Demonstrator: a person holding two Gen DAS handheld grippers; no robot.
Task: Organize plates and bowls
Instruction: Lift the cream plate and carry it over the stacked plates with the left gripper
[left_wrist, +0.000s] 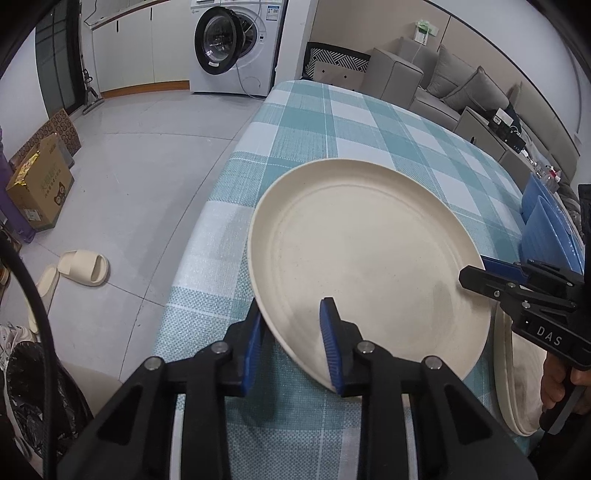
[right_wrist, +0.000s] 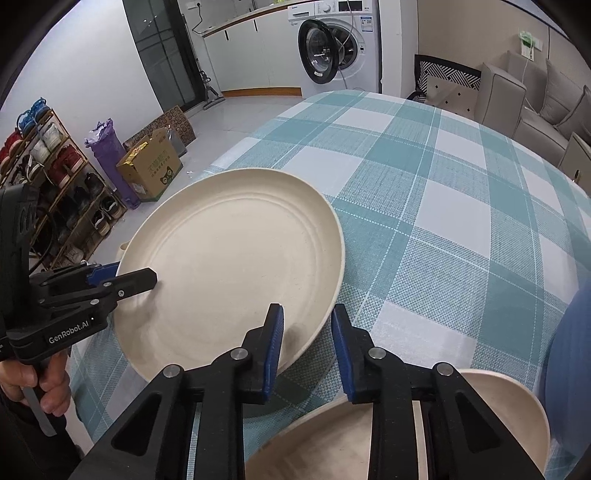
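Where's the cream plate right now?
The plate sits centre in both wrist views, over the checked tablecloth, its rim pinched by both hand-held grippers, beside more cream plates.

Both the left gripper (left_wrist: 295, 343) and the right gripper (right_wrist: 307, 350) point steeply downward, jaws clamped, each squeezed by a hand (right_wrist: 40, 384).

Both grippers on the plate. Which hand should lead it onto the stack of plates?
Right. The stack of plates lies just below the right gripper; the left gripper holds the opposite rim of the plate.
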